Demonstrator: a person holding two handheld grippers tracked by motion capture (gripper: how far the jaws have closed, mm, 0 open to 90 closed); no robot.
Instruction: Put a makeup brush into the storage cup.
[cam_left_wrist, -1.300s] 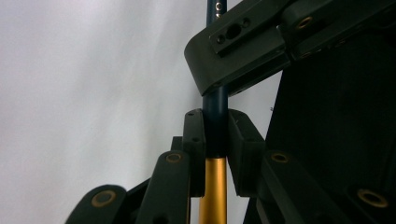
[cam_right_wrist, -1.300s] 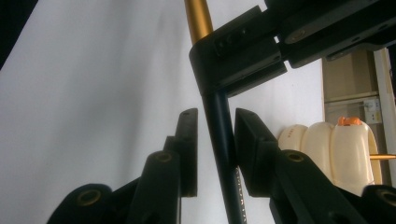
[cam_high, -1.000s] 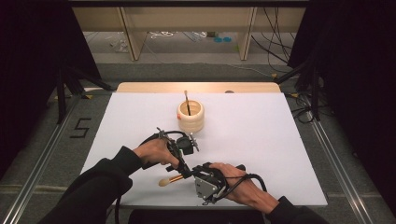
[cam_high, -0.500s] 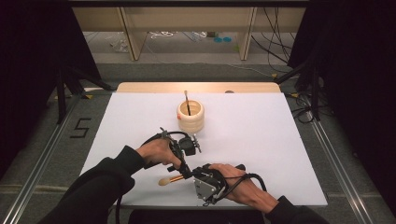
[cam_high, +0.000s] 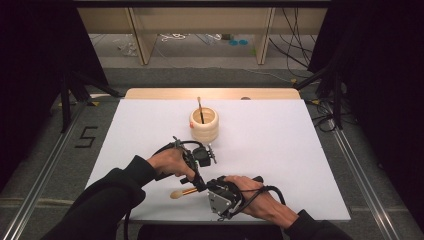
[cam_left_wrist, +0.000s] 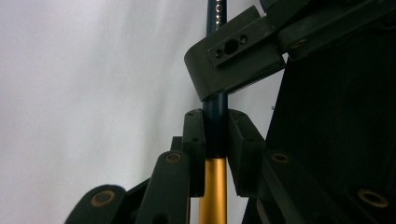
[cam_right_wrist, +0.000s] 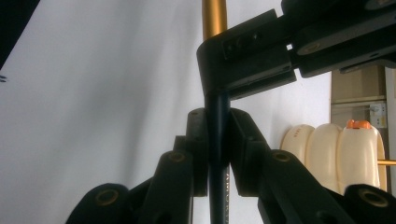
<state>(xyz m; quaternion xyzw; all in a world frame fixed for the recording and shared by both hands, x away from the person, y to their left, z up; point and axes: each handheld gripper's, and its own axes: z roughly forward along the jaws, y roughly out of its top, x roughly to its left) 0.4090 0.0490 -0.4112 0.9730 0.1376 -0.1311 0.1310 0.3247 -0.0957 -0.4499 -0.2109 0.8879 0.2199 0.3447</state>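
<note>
A makeup brush (cam_high: 183, 192) with a pale head, gold ferrule and dark handle lies level just above the white table (cam_high: 280, 150) near its front edge. Both grippers hold it. In the left gripper view my left gripper (cam_left_wrist: 215, 116) is shut on the dark handle (cam_left_wrist: 216, 130), just past the gold ferrule (cam_left_wrist: 214, 186). The right gripper (cam_right_wrist: 217, 114) is shut on the same handle (cam_right_wrist: 218, 140) from the opposite side. In the high view the left gripper (cam_high: 199, 186) and right gripper (cam_high: 206, 190) meet almost tip to tip.
A ribbed cream holder (cam_high: 204, 126) stands mid-table behind the hands with a thin dark brush (cam_high: 200, 111) upright in it. The holder (cam_right_wrist: 327, 154) also appears at the right of the right gripper view. A wooden strip (cam_high: 210, 93) runs along the table's far edge.
</note>
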